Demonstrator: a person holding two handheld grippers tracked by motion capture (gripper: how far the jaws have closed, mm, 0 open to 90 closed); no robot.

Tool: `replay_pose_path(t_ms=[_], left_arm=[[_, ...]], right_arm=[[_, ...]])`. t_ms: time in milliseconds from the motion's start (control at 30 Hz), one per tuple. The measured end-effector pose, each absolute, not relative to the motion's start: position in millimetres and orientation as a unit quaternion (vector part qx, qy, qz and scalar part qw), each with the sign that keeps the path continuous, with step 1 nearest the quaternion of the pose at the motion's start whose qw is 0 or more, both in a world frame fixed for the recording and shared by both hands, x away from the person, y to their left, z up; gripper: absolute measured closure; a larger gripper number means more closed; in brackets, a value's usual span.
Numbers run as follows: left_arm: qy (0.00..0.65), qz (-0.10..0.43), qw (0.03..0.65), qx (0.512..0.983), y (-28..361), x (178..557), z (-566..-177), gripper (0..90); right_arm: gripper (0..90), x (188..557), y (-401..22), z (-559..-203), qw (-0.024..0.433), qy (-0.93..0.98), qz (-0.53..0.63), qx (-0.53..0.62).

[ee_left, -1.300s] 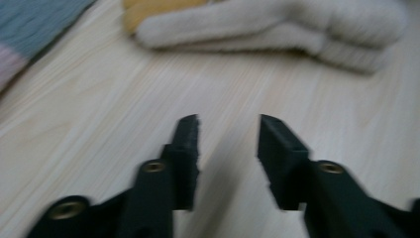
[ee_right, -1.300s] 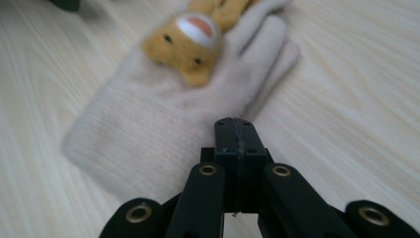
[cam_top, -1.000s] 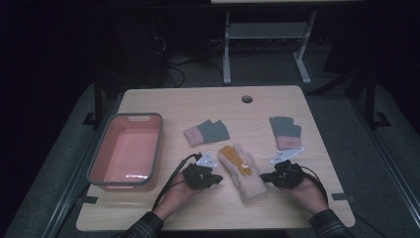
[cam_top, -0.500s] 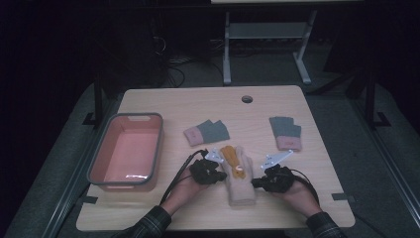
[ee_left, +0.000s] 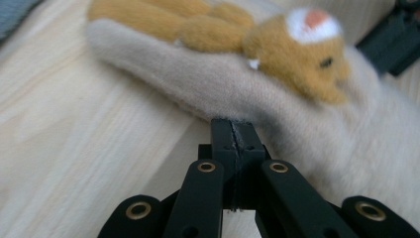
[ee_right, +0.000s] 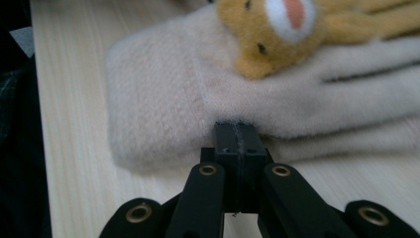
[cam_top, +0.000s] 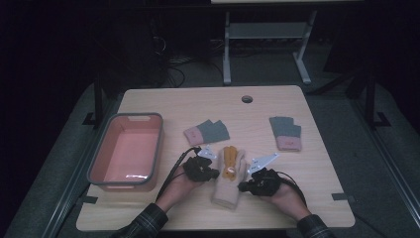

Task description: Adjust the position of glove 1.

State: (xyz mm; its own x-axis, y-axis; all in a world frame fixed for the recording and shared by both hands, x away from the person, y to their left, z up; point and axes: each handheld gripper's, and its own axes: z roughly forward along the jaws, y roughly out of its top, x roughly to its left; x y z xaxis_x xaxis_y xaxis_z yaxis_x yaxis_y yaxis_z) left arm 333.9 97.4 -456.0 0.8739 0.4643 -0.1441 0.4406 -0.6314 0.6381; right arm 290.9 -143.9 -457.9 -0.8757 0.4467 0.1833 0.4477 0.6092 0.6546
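Cream fleece mitten [cam_top: 229,184] with the orange plush animal face sewn on its back is lying flat near the front edge of the pale wooden table [cam_top: 317,163], its cuff toward me and its fingers pointing away, and I am flanking it with both tools. I am holding my left gripper [cam_top: 212,173] low over the tabletop, my left forearm in its plaid sleeve [cam_top: 143,223] coming in from the front edge and angling right, so the black jaws are pointing sideways at the mitten's left edge. In the left gripper view those jaws are pressed together with nothing between them, their tips right at the fluffy edge [ee_left: 208,94] below the orange face; whether they are touching it I cannot tell. I am holding my right gripper [cam_top: 243,187] the same way on the other side, my right hand [cam_top: 285,194] resting low with the wrist bent inward, the jaws pointing left at the mitten. In the right gripper view they are likewise clenched on nothing, their tips just at the seam where the cuff [ee_right: 153,99] joins the hand part. Farther back, a grey and pink glove [cam_top: 207,132] and a second one like it [cam_top: 286,133] are lying well apart from each other, and a pink plastic tub with a grey rim [cam_top: 99,163] is sitting at my left.
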Motion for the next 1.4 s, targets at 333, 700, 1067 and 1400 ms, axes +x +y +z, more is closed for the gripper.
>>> replay_pose_path(t_ms=[333, 700, 1067, 1400], left_arm=[[0.260, 0.019, 0.350, 0.900, 104.6, 339.7, -456.2, 89.4], [0.268, 0.030, 0.357, 0.894, 113.9, 343.1, -449.9, 83.5], [0.277, 0.024, 0.391, 0.877, 131.5, 329.4, -427.4, 43.4], [0.238, 0.011, 0.388, 0.890, 113.0, 318.3, -432.1, 15.5]], right_arm=[[90.0, 285.8, -113.8, -460.2, 0.011, -0.902, -0.370, -0.223], [83.9, 282.9, -113.1, -457.4, 0.007, -0.902, -0.375, -0.215], [41.4, 286.8, -164.4, -452.4, -0.058, -0.878, -0.374, -0.292], [13.9, 309.4, -215.9, -467.6, -0.127, -0.842, -0.363, -0.378]])
